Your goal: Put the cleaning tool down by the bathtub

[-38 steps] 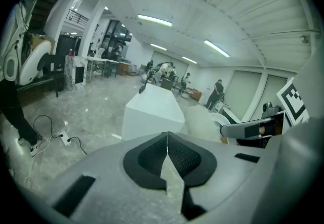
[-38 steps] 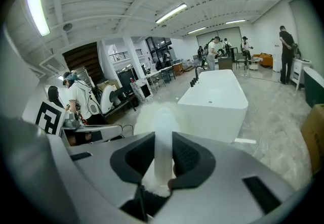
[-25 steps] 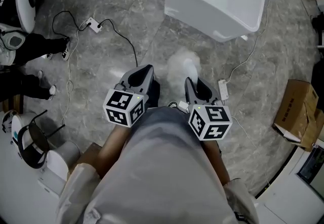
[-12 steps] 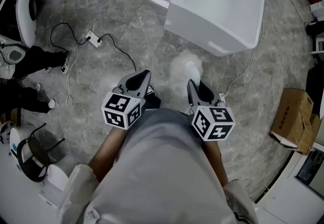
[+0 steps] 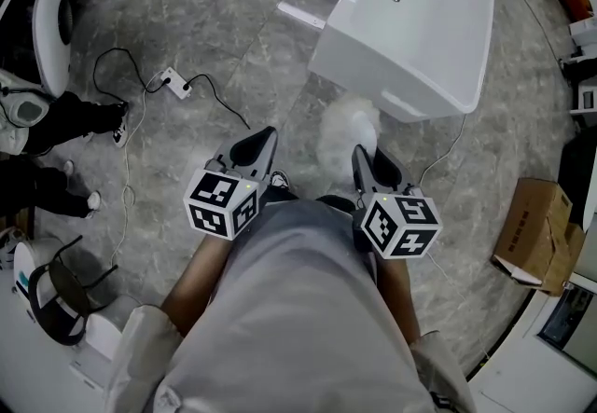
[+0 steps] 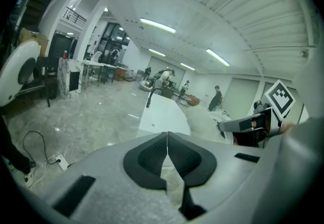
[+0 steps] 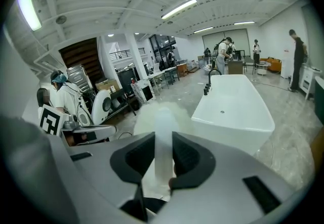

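Right claw [image 7: 163,153] clamps the handle of the fluffy white duster [image 5: 347,127], head aimed at the white bathtub [image 5: 420,20] upper right for set-down; left claw [image 6: 167,153] pressed together, empty.

The person wears a grey top [image 5: 298,309] with pale sleeves [image 5: 140,341]. The left gripper [image 5: 268,134] and right gripper [image 5: 358,154] are grey with black pads (a white cube [image 5: 222,203] with black squares sits on each).

The bathtub [image 5: 371,74] stands just ahead of the cleaning tool [image 5: 345,130] in the right gripper [image 5: 359,156], a cardboard box [image 5: 530,232] off right.
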